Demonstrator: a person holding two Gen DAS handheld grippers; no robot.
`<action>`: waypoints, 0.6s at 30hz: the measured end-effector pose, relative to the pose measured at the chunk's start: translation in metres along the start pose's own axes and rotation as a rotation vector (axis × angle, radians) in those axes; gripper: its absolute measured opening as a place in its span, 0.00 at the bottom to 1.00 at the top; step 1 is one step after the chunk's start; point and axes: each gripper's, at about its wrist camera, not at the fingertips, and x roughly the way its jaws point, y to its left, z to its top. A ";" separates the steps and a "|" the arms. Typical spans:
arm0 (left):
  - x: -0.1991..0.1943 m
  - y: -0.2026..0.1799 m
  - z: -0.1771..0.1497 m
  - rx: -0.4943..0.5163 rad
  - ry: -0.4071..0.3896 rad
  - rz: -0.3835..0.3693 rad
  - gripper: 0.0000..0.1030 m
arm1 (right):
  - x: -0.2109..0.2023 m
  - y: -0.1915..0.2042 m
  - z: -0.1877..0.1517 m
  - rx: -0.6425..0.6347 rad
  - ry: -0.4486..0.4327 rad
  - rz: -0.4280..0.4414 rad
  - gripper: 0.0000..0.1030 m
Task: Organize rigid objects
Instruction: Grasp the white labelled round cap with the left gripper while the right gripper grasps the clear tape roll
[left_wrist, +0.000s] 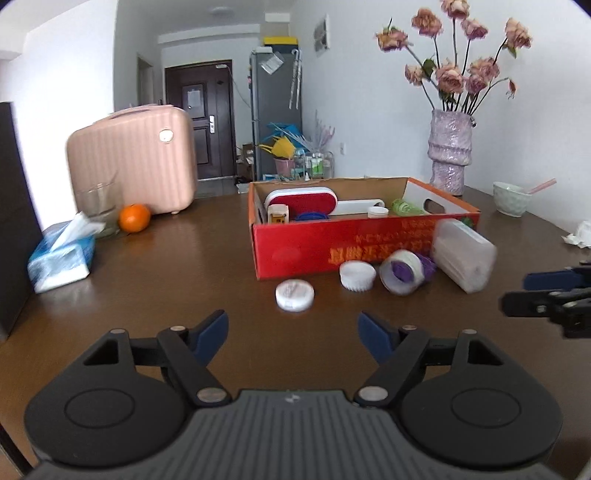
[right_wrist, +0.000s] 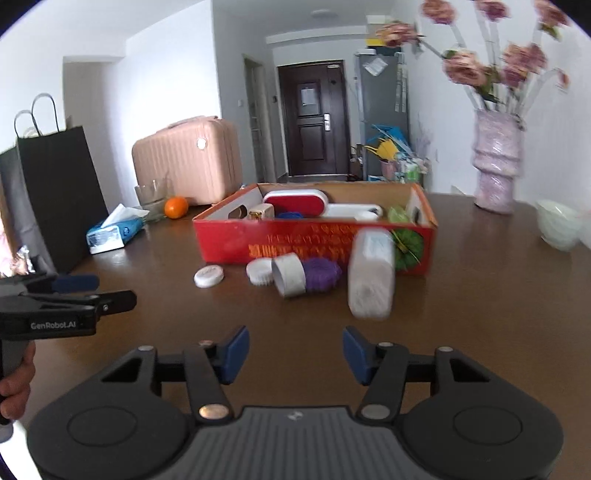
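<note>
Rigid objects lie on the tabletop (left_wrist: 184, 266) against the red box (left_wrist: 295, 247).
White flat lid (left_wrist: 294, 295), ribbed cap (left_wrist: 357, 276), translucent case (left_wrist: 463, 254). Left claw (left_wrist: 293, 332) and right claw (right_wrist: 295, 354) spread, empty.

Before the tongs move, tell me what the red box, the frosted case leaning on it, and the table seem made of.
Red box: cardboard, by the look; brown raw inside walls, printed matte red outside.
Frosted case: probably rigid plastic; translucent milky white, rounded moulded corners, though blurred.
Table: dark brown, wood or wood-look laminate, semi-gloss; it mirrors window light. Which one cannot be told.
</note>
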 end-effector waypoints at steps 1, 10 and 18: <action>0.013 0.000 0.008 0.021 0.002 -0.004 0.78 | 0.016 0.002 0.009 -0.020 0.001 0.004 0.54; 0.111 0.001 0.027 0.091 0.111 -0.024 0.65 | 0.116 0.025 0.049 -0.174 0.032 -0.057 0.49; 0.125 0.005 0.016 0.073 0.154 -0.088 0.39 | 0.128 0.019 0.044 -0.114 0.052 -0.020 0.23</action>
